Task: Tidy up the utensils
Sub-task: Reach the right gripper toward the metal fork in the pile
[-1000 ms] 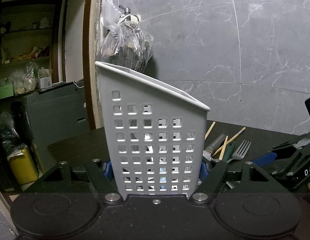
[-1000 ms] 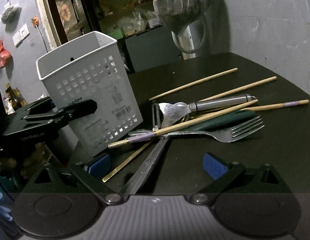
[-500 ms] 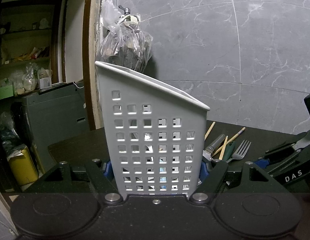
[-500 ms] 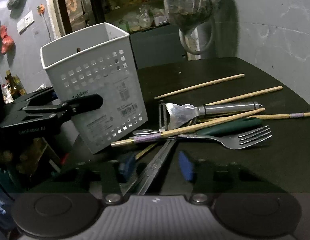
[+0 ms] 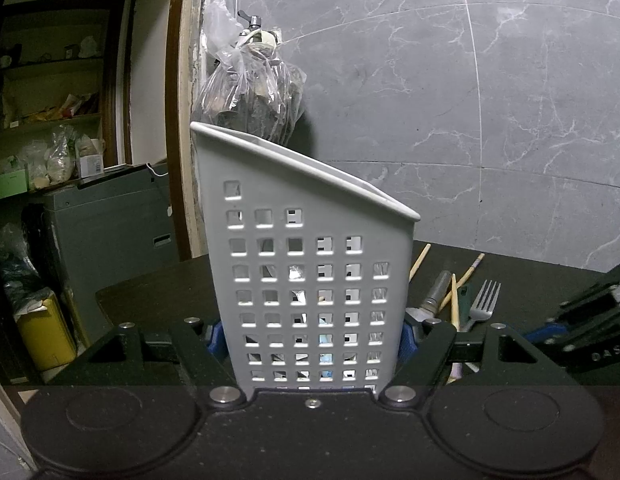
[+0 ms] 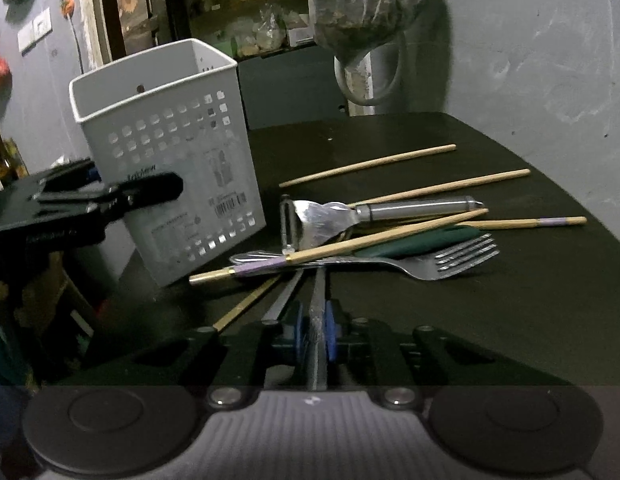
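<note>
A white perforated utensil basket (image 5: 310, 240) stands on the dark table, and my left gripper (image 5: 311, 336) is shut on its lower sides. In the right wrist view the basket (image 6: 170, 160) is at the left, with a pile of utensils beside it: a steel peeler (image 6: 321, 220), a fork (image 6: 449, 264), a green-handled tool (image 6: 429, 238) and several wooden chopsticks (image 6: 349, 244). My right gripper (image 6: 313, 328) is closing, and its blue pads press on a flat metal utensil handle (image 6: 318, 300) that runs under the pile.
A second flat metal strip (image 6: 288, 300) lies just left of the held handle. A filled plastic bag (image 5: 250, 92) hangs on the grey marble wall behind the basket. Shelves and a grey cabinet (image 5: 110, 220) stand beyond the table's left edge.
My right gripper's jaws have come together from wide apart onto the flat metal handle, and it has tilted a little. The left gripper and the basket have stayed put.
</note>
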`<state>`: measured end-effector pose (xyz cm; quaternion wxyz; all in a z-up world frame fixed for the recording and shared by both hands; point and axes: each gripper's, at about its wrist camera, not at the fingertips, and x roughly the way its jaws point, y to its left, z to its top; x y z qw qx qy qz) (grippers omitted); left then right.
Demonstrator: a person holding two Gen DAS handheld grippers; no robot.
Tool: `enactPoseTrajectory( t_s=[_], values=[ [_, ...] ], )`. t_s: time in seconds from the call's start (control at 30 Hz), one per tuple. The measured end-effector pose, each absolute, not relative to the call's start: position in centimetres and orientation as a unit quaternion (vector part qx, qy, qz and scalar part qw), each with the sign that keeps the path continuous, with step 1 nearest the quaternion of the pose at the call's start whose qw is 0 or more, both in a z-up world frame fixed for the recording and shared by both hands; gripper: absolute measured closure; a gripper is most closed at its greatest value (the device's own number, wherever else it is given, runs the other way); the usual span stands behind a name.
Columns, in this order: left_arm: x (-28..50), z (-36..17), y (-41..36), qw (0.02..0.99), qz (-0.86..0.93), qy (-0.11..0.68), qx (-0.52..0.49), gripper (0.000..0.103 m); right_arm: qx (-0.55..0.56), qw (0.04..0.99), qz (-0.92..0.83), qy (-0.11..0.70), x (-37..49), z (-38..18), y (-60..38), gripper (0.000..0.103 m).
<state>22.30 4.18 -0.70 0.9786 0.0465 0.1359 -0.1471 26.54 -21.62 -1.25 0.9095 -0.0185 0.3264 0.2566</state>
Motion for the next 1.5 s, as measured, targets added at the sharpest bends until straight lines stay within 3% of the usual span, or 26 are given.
enactPoseTrajectory(
  t_s=[0.2, 0.27, 0.33, 0.43, 0.67, 0.87, 0.93, 1.3, 1.5],
  values=[
    [22.3, -0.7, 4.2, 0.979, -0.147, 0.136, 0.044, 0.027, -0.039, 0.912, 0.243, 0.327, 24.5, -1.1, -23.1, 0.089],
    [22.4, -0.6, 4.2, 0.979, -0.147, 0.137, 0.042, 0.027, -0.034, 0.918, 0.225, 0.324, 23.9, -1.2, -24.1, 0.083],
    [22.5, -0.6, 4.2, 0.979, -0.147, 0.137, 0.041, 0.027, -0.013, 0.924, 0.210, 0.321, 23.2, -1.2, -25.2, 0.068],
    [22.5, -0.7, 4.2, 0.979, -0.148, 0.138, 0.039, 0.027, 0.032, 0.929, 0.189, 0.317, 22.0, -1.2, -26.7, 0.064],
    [22.5, -0.7, 4.3, 0.979, -0.148, 0.138, 0.039, 0.027, 0.147, 0.925, 0.152, 0.315, 18.2, -1.9, -29.1, 0.065],
    [22.6, -0.7, 4.3, 0.978, -0.151, 0.139, 0.040, 0.027, 0.191, 0.920, 0.140, 0.313, 17.3, -2.1, -29.3, 0.077],
    [22.6, -0.7, 4.3, 0.978, -0.151, 0.139, 0.040, 0.027, 0.196, 0.920, 0.134, 0.313, 17.6, -2.3, -29.4, 0.088],
    [22.7, -0.6, 4.3, 0.978, -0.152, 0.140, 0.039, 0.027, 0.176, 0.925, 0.122, 0.314, 17.7, -2.2, -29.0, 0.089],
    [22.7, -0.6, 4.2, 0.978, -0.152, 0.140, 0.039, 0.027, 0.242, 0.899, 0.154, 0.332, 16.8, -2.7, -30.0, 0.087]
  ],
)
